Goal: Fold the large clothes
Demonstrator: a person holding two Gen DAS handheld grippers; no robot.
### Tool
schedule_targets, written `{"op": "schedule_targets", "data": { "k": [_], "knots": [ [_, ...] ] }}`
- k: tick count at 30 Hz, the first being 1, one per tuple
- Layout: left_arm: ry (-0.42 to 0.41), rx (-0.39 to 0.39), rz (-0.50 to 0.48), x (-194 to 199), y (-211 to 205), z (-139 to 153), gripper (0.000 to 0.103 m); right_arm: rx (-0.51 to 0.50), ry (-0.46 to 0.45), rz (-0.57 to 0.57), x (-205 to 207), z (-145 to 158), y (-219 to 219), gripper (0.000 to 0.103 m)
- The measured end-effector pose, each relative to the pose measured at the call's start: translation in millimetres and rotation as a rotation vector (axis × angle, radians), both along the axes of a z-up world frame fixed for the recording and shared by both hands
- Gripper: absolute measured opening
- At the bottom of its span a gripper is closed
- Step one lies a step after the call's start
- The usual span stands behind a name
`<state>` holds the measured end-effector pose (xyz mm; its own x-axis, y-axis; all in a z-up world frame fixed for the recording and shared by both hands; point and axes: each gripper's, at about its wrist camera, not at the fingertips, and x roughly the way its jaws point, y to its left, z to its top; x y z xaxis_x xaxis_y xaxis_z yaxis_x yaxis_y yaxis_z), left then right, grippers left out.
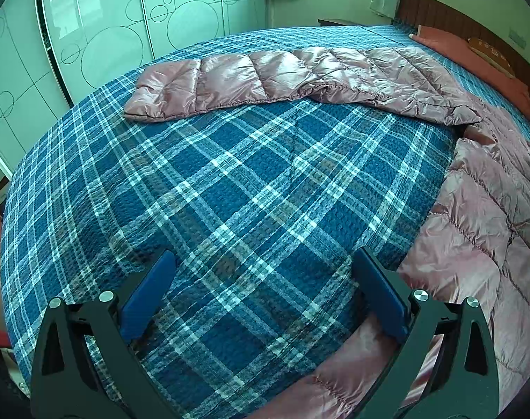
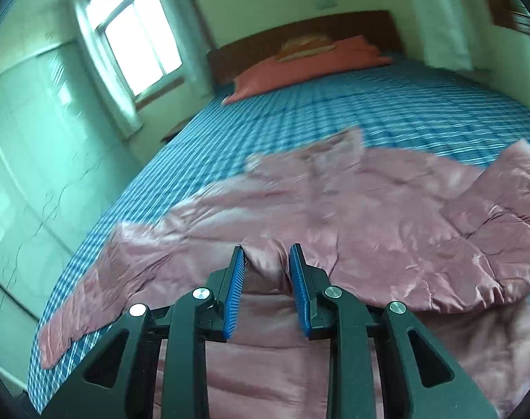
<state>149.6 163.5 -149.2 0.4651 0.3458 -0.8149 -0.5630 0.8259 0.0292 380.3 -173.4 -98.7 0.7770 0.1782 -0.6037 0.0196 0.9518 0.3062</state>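
Observation:
A shiny pink quilted down jacket [image 1: 474,216] lies spread on the blue plaid bedspread [image 1: 230,181]. One sleeve [image 1: 265,76] stretches across the far side of the bed. My left gripper [image 1: 265,279] is open and empty above bare bedspread, its right finger by the jacket's edge. In the blurred right wrist view the jacket [image 2: 369,209] fills the middle. My right gripper [image 2: 267,262] is shut on a raised fold of the jacket's fabric [image 2: 265,262] near the hem.
Salmon pillows [image 2: 299,66] lie against the dark wooden headboard [image 2: 299,31]. A green wardrobe with circle patterns [image 1: 107,28] stands along the far side of the bed. A window with curtains [image 2: 135,35] is in the corner.

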Motion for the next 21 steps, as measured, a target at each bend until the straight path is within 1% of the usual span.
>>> {"op": "schedule_targets", "data": {
  "k": [3,5,7,9,11,13,14,15,16,17,18,19,21],
  "knots": [
    [0.0,0.002,0.0,-0.6,-0.1,0.3,0.101,-0.005,0.027,0.056,12.1,-13.4,29.7,0.028],
    [-0.001,0.002,0.0,1.4,0.3,-0.4,0.101,-0.005,0.04,0.08,8.7,-19.4,40.0,0.028],
    [0.0,0.002,0.0,-0.7,-0.4,0.5,0.101,-0.005,0.065,0.105,15.1,-28.8,52.9,0.028],
    [-0.001,0.003,0.0,-0.2,-0.1,0.2,0.101,0.005,0.105,0.139,21.6,-40.3,64.4,0.028],
    [-0.001,0.002,0.0,-1.0,-0.5,0.4,0.101,0.028,0.164,0.189,25.3,-52.7,74.0,0.028],
    [-0.001,0.003,0.0,-0.7,-0.3,0.1,0.101,0.044,0.192,0.229,22.5,-56.4,79.3,0.028],
    [-0.002,0.003,0.0,-1.2,-0.4,0.2,0.101,0.047,0.185,0.238,18.7,-54.3,78.4,0.028],
    [-0.002,0.004,0.0,0.6,-0.1,-0.9,0.101,0.048,0.16,0.241,10.3,-46.7,74.3,0.03],
    [-0.002,0.005,0.0,0.1,-0.2,-0.4,0.101,0.047,0.139,0.231,5.7,-41.4,70.5,0.039],
    [-0.002,0.005,0.0,0.5,0.1,-0.6,0.101,0.035,0.098,0.2,-2.1,-31.9,61.9,0.055],
    [-0.002,0.005,0.0,-0.4,0.2,-0.2,0.101,0.023,0.075,0.177,-5.1,-27.0,56.9,0.061],
    [-0.002,0.004,0.0,-1.3,0.3,0.2,0.101,-0.002,0.062,0.157,-5.2,-22.7,51.7,0.063],
    [-0.002,0.004,0.0,0.0,0.9,-0.8,0.101,-0.034,0.079,0.146,2.0,-22.9,47.9,0.063]
  ]
}}
